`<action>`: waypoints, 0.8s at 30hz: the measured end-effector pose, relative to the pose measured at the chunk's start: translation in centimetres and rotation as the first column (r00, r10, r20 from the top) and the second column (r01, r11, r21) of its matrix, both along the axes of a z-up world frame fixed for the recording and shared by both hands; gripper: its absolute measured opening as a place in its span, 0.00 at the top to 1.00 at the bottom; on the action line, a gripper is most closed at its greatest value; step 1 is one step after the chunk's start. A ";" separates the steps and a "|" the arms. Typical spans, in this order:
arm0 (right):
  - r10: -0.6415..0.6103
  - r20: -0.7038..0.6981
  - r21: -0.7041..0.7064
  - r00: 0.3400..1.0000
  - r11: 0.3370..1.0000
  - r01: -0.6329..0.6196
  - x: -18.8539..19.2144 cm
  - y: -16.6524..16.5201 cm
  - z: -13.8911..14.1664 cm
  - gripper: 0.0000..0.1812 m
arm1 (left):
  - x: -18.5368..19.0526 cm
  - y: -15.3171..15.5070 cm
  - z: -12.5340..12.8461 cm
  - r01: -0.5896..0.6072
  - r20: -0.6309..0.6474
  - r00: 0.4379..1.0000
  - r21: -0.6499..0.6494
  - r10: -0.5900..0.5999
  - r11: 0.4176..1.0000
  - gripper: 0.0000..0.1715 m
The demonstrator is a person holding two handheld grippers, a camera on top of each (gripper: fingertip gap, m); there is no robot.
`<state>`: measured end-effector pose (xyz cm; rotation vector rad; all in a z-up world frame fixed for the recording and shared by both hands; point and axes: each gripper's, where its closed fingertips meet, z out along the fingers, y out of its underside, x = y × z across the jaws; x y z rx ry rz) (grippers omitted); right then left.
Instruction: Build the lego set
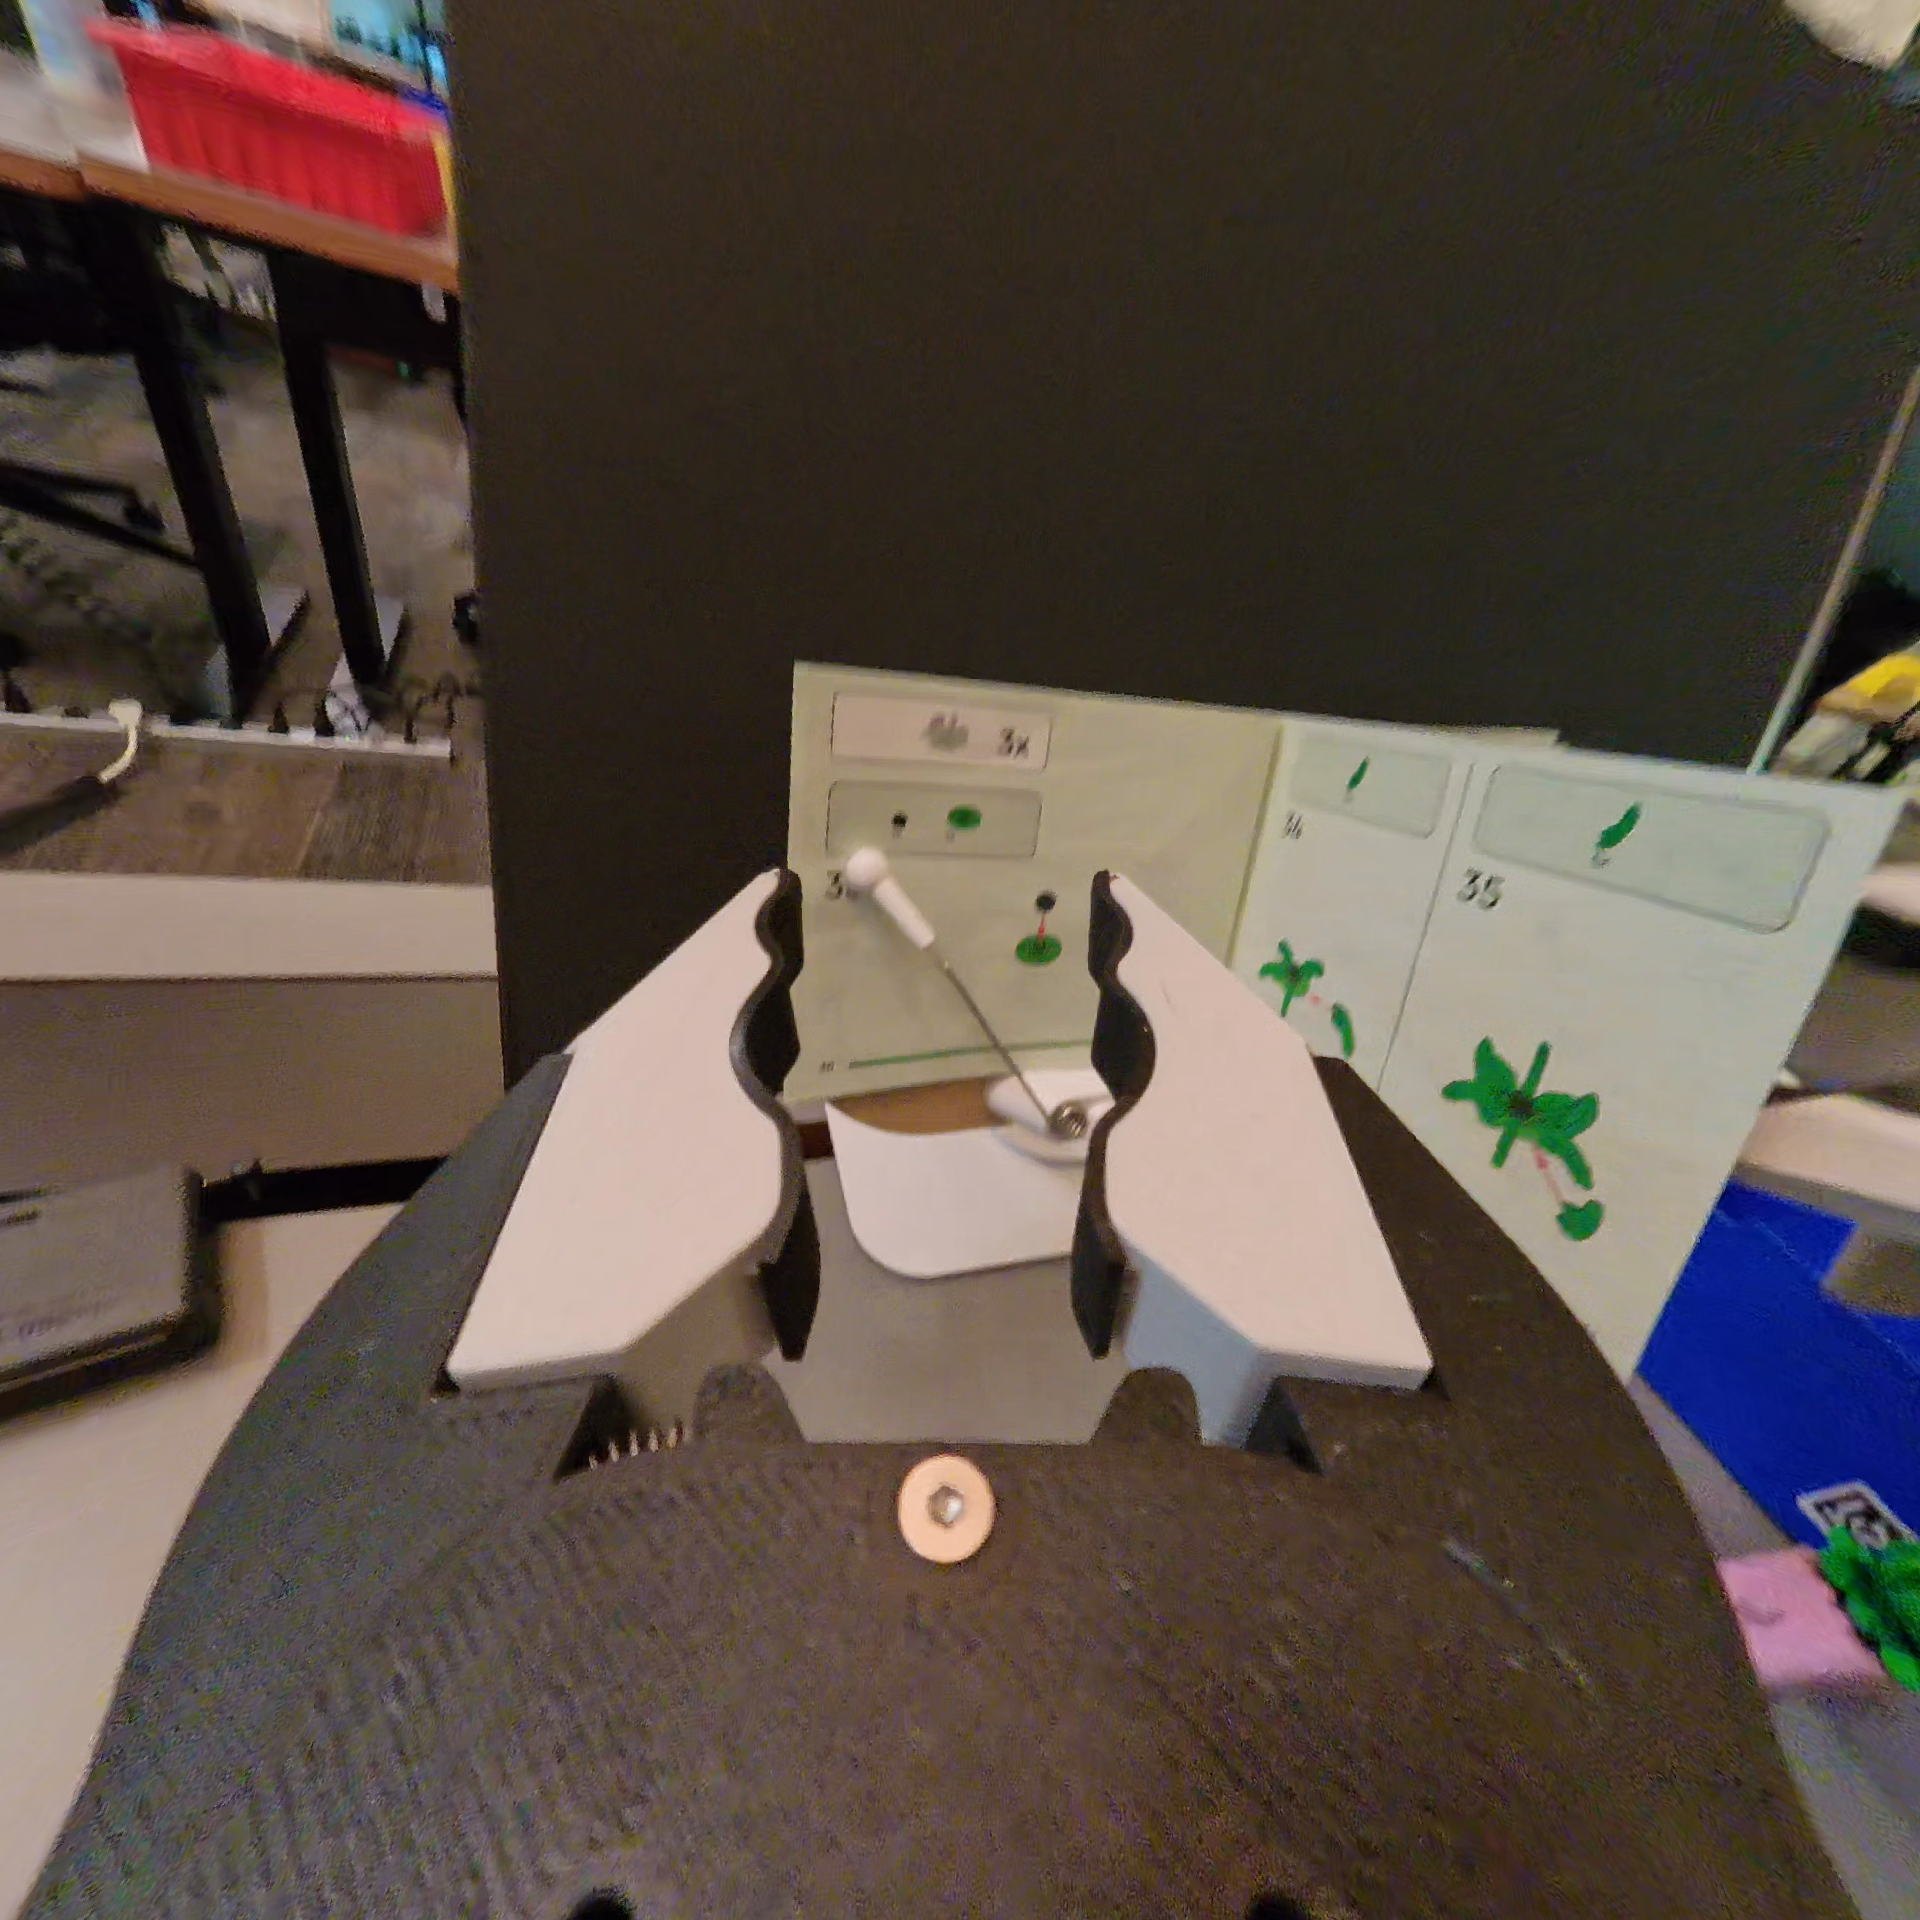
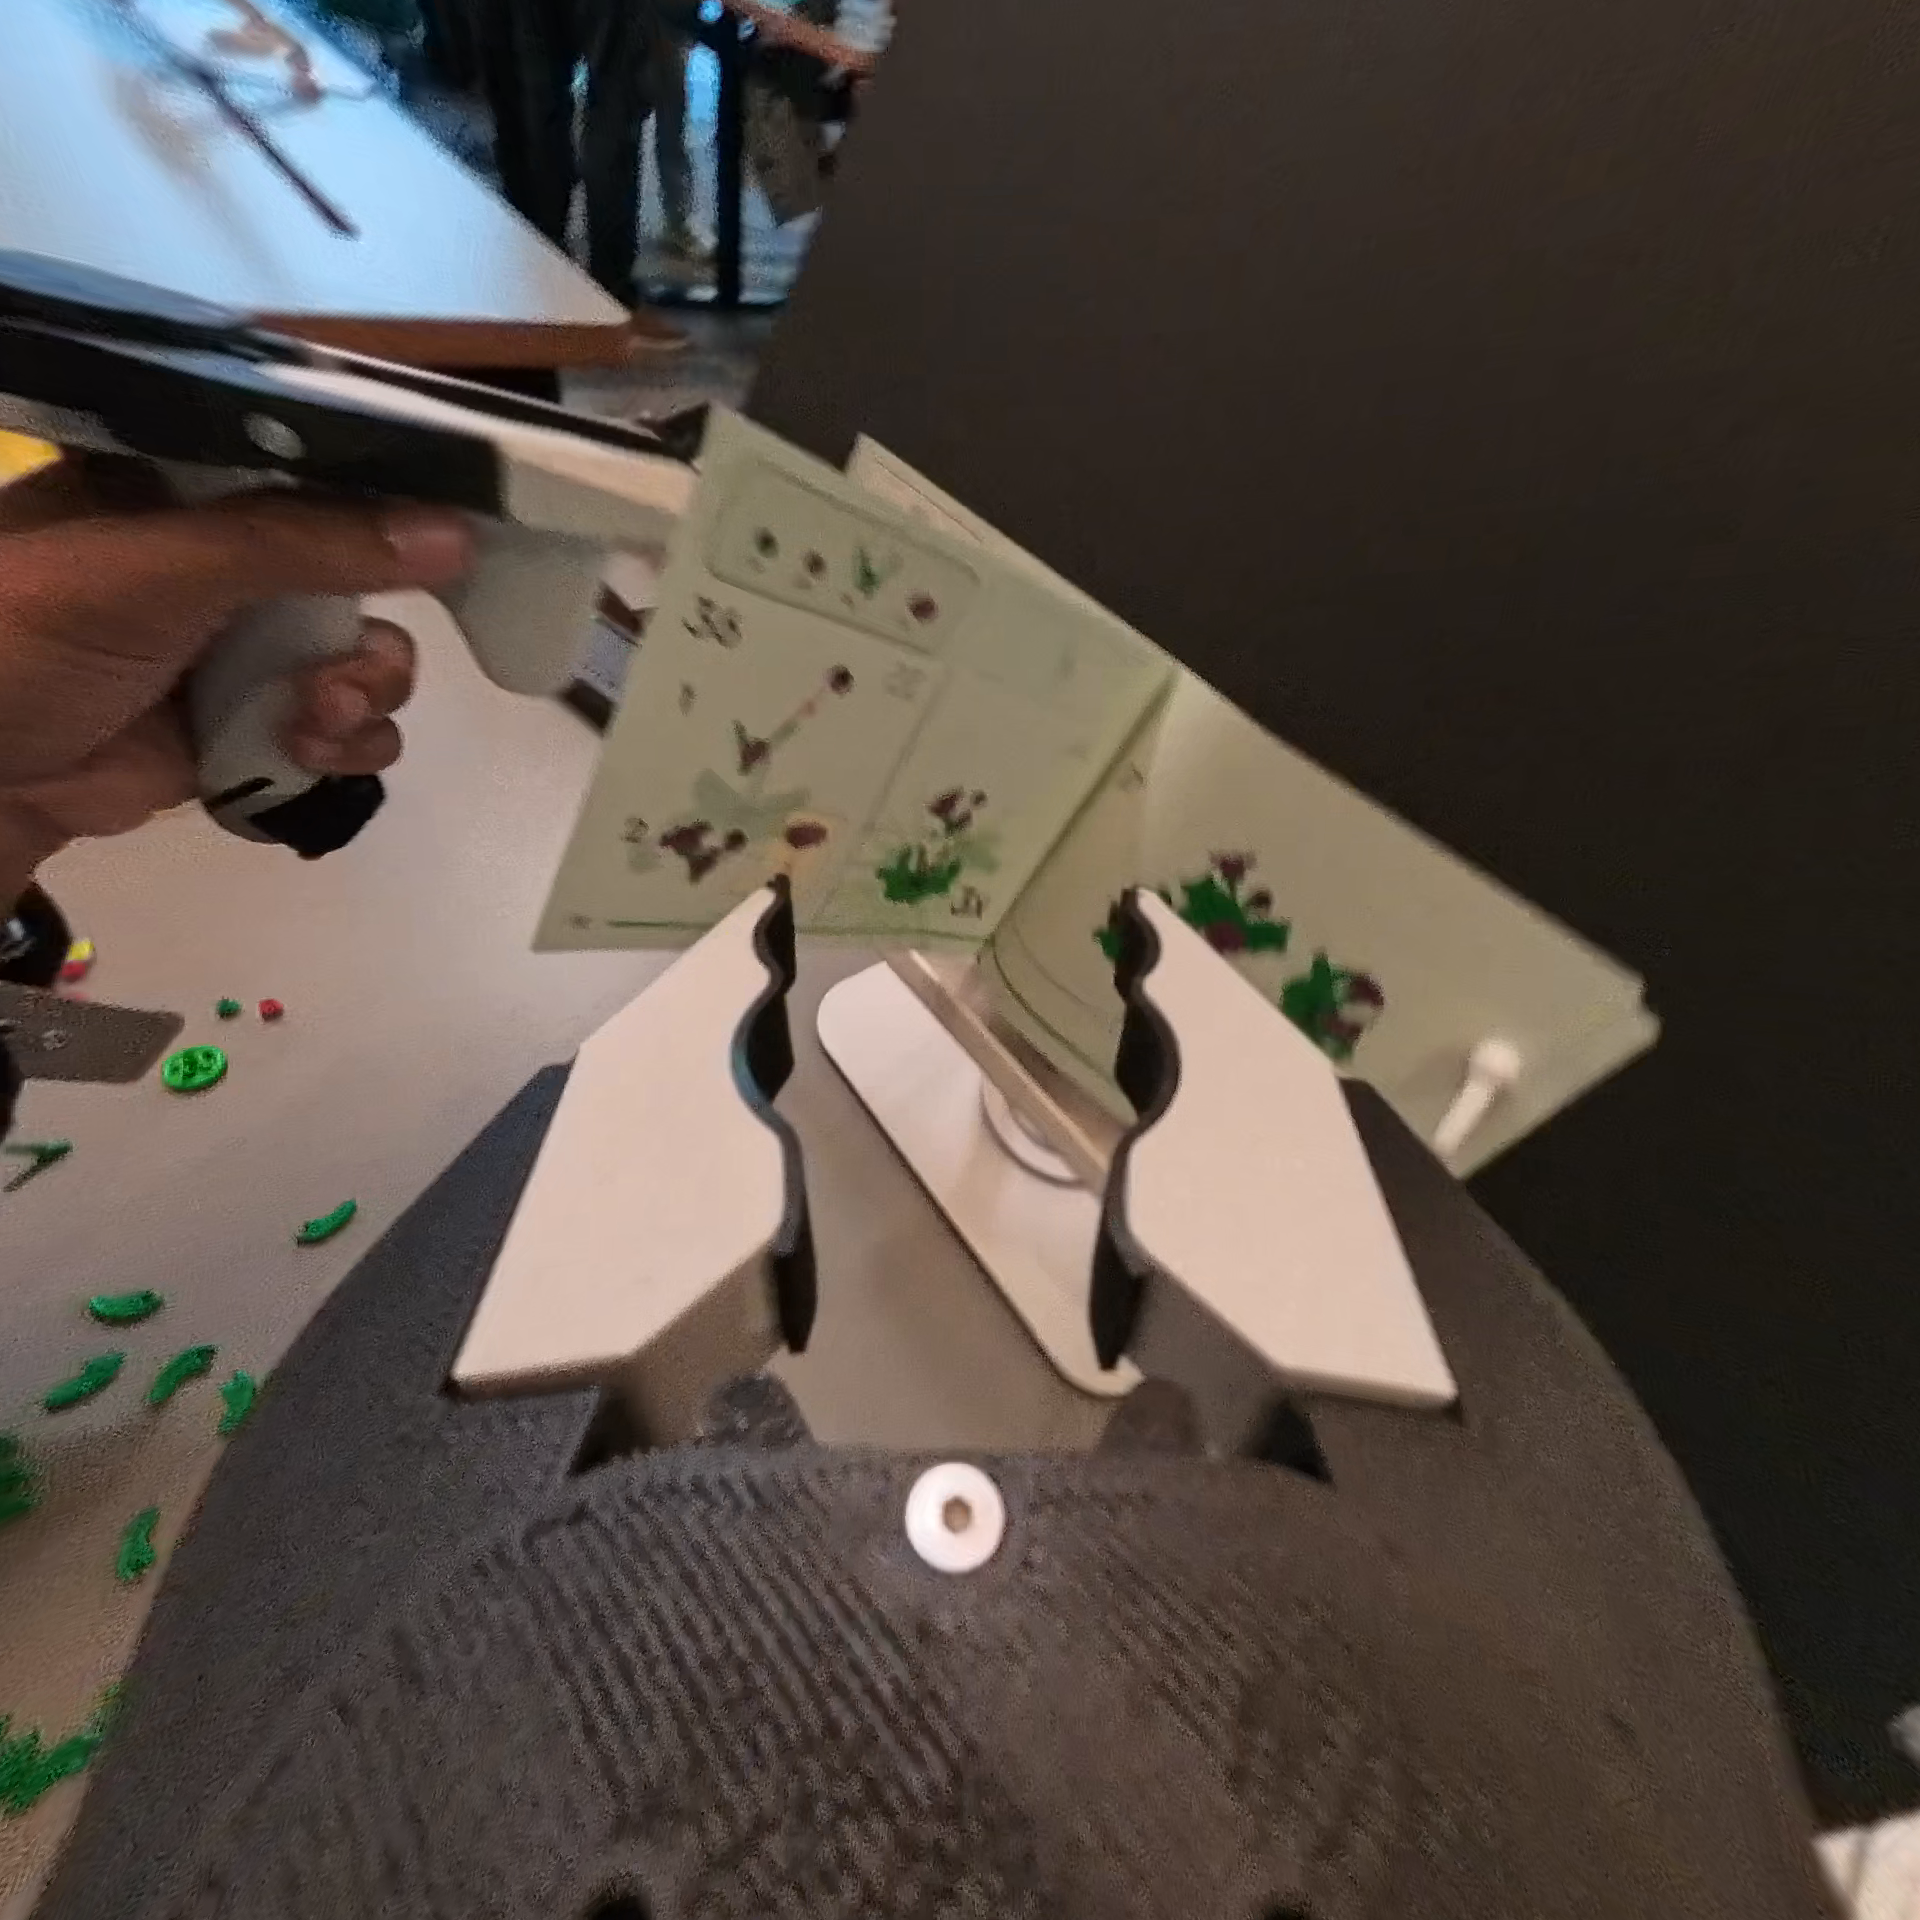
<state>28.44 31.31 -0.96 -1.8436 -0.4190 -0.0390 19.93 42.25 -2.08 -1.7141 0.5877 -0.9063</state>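
Note:
The open instruction booklet (image 1: 1340, 935) stands on a white stand (image 1: 935, 1205) against a black board, with a wire page holder (image 1: 894, 904) across its left page. My left gripper (image 1: 945, 888) is open and empty, pointing at the left page. In the right wrist view the left gripper (image 2: 675, 457), held by a hand (image 2: 156, 644), has its tip at the booklet's (image 2: 894, 727) upper left edge. My right gripper (image 2: 956, 899) is open and empty, tilted, just in front of the stand's base (image 2: 935, 1143). Several green leaf pieces (image 2: 120, 1304) lie on the table at left.
A green round piece (image 2: 192, 1068) and a small red piece (image 2: 270, 1008) lie on the table. A blue box (image 1: 1766, 1371), a pink brick (image 1: 1787, 1631) and green pieces (image 1: 1881, 1590) are at right. A dark flat device (image 1: 94, 1278) lies at left.

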 end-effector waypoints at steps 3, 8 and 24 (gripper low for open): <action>0.099 0.139 -0.043 0.985 0.995 -0.094 -1.9 1.7 2.5 0.60 | 0.8 -0.3 -2.3 0.045 -0.095 0.994 -0.065 -0.051 0.997 0.68; 0.423 0.415 -0.251 0.806 0.904 -0.346 -5.8 5.7 3.3 0.56 | 2.9 -1.4 -2.9 0.145 -0.057 0.987 -0.109 -0.152 0.983 0.72; 0.329 0.179 -0.402 0.927 0.885 -0.236 -0.5 8.6 1.3 1.00 | 3.4 0.0 -4.7 0.145 -0.030 0.988 -0.122 -0.149 0.982 0.96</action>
